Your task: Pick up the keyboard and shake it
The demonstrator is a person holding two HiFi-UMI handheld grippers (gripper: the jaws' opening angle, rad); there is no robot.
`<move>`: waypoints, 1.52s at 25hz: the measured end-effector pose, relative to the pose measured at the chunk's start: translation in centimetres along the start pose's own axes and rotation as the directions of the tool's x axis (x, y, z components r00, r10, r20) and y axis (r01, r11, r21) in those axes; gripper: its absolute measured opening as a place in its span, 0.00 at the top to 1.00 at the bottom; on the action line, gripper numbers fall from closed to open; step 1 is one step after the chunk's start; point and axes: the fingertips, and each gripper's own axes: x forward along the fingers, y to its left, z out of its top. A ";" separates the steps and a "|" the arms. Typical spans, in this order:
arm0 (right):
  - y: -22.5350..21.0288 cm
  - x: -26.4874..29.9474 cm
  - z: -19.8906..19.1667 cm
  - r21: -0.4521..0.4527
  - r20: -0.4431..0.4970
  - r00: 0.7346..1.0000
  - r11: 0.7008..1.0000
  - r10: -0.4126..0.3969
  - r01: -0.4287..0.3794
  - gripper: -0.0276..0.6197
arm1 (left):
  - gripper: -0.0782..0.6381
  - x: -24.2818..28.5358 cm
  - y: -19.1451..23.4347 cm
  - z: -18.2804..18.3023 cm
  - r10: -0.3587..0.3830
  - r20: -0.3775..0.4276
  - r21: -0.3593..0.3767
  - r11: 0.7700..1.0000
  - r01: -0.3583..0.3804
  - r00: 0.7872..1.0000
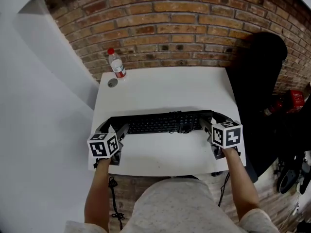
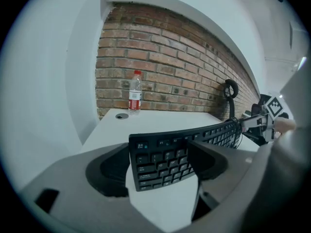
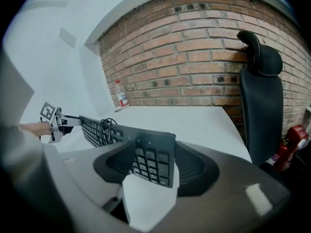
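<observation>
While the keyboard lies across the table's near half, bottle at the table's far-left corner, red label unreadable, left gripper clamped wide on the keyboard's left end, right gripper clamped on its right end.

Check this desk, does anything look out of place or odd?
The cable lies bunched on the keyboard, over keys right of its middle, not trailing behind. Nothing else stands out.

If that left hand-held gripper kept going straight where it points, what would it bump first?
The keyboard: its left end already sits between the left hand-held gripper's jaws, so pushing on would likely just seat it deeper.
</observation>
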 end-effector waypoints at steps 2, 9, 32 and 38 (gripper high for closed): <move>0.2 -0.1 0.0 -0.010 0.021 1.000 1.000 -0.010 0.010 0.55 | 0.38 -0.1 0.1 0.1 0.004 0.010 0.006 1.000 -0.004 1.000; 0.5 -0.7 -0.4 -0.019 0.035 0.999 0.999 -0.027 0.028 0.55 | 0.40 -0.8 0.2 -0.2 0.004 0.005 0.018 1.000 -0.004 1.000; 2.2 -4.3 -3.8 -0.061 0.046 0.994 0.993 -0.096 0.099 0.58 | 0.40 -4.5 -1.0 -3.4 -0.003 -0.019 0.040 0.999 0.004 1.000; 2.6 -5.1 -5.0 -0.064 0.038 0.993 0.992 -0.108 0.111 0.58 | 0.40 -5.3 -1.2 -4.6 -0.003 -0.027 0.043 0.999 0.004 1.000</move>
